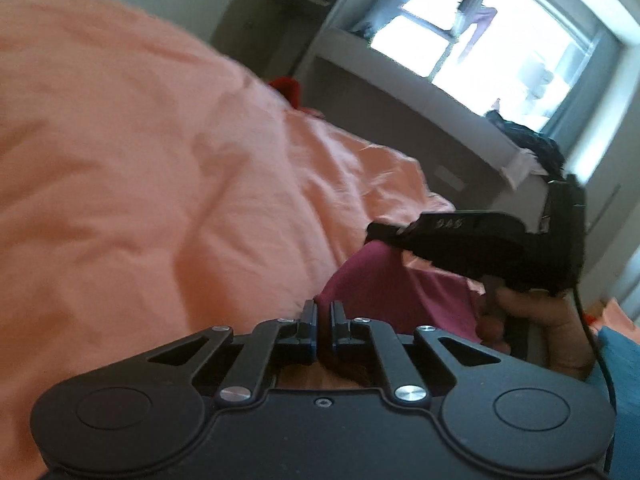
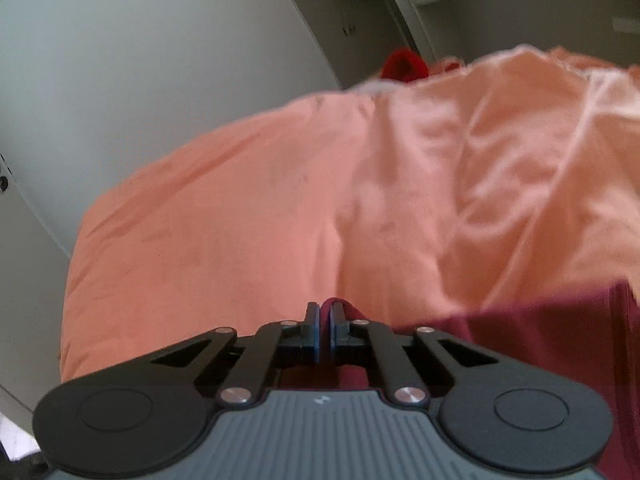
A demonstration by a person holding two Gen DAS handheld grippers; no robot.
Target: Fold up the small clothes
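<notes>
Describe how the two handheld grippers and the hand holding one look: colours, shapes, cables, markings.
Left gripper: matte black, two round hubs, silver pivot screws, blue-edged finger pads. Right gripper: the same linkage, with a ribbed grey top plate bearing a small white logo; faint lettering and a black cable show on its body. The bare-skinned hand meets a blue sleeve.

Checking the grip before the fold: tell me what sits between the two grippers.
In the left wrist view, the magenta garment spans from the left gripper to the right gripper, above the orange bedspread.

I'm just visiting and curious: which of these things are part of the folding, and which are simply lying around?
Part of the job:
- magenta garment
- left gripper
- right gripper
- orange bedspread, the work surface

Lying about:
- red cloth
- dark clothes on the window ledge
</notes>
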